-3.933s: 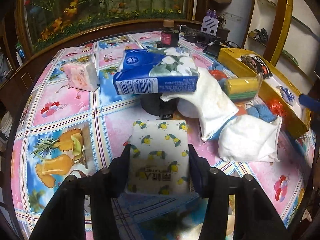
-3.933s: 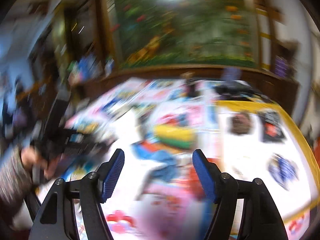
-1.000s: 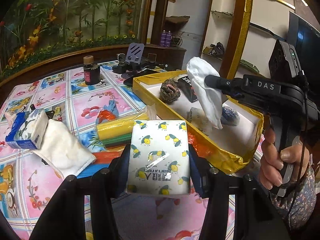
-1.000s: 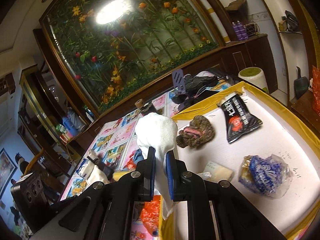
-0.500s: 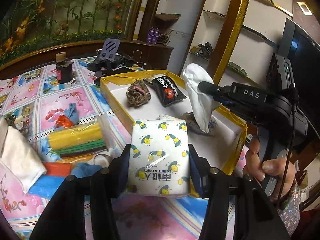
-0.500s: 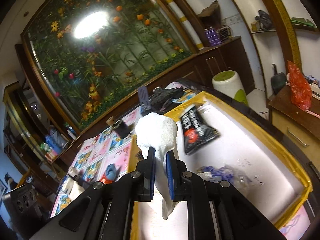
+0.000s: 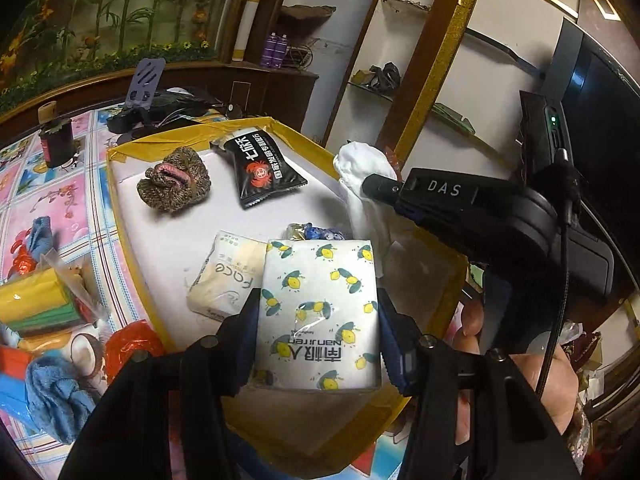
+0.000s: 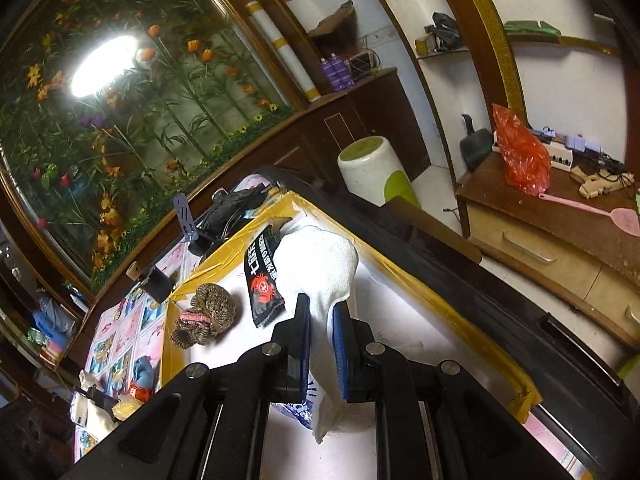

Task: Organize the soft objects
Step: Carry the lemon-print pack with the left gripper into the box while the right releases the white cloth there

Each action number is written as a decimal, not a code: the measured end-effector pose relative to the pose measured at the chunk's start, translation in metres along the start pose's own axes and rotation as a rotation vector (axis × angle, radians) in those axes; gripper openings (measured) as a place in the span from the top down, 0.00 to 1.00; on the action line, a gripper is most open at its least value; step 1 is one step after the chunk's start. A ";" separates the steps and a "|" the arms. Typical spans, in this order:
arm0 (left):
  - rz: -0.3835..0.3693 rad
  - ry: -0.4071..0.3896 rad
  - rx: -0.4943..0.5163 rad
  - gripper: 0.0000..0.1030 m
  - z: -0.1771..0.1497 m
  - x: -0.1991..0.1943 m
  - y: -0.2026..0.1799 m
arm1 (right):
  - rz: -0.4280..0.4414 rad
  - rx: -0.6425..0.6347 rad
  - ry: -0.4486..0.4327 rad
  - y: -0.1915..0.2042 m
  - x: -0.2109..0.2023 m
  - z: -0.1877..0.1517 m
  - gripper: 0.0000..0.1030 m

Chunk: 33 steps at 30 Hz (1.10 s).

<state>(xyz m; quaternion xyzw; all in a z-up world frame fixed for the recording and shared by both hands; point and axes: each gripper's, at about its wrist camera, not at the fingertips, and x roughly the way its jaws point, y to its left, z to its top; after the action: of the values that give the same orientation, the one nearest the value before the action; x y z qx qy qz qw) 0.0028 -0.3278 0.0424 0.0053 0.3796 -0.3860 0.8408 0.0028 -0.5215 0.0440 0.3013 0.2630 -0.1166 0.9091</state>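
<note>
The left gripper (image 7: 318, 320) is built of black plastic, with blue pads on the inner faces of its fingers and round silver screws on the finger mounts. The right gripper (image 8: 320, 344) is made alike; white "DAS" lettering, a green indicator light and a black cable are seen on its housing. A patterned sleeve (image 7: 580, 440) is worn.

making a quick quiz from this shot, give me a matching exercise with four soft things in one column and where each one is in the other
Things:
1. lemon-print tissue pack
2. white cloth
3. black snack packet
4. blue towel

Places:
A. lying in the yellow-edged box
B. clamped in the right gripper
C. on the tablecloth outside the box
D. held in the left gripper

Pairs: 1-D, 2-B, 3-A, 4-C
</note>
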 end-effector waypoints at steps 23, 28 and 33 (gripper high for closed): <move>0.027 0.005 0.011 0.32 -0.005 0.004 0.001 | -0.008 -0.004 -0.018 0.004 -0.006 -0.002 0.73; 0.024 -0.016 0.005 0.31 -0.004 -0.001 0.003 | 0.007 -0.013 -0.070 0.007 -0.018 -0.001 0.73; 0.020 -0.042 0.005 0.31 -0.002 -0.007 0.002 | 0.042 -0.059 -0.220 0.019 -0.047 -0.002 0.61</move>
<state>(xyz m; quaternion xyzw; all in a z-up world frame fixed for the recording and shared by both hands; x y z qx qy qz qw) -0.0002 -0.3209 0.0447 0.0031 0.3606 -0.3786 0.8524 -0.0304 -0.5024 0.0776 0.2652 0.1585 -0.1223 0.9432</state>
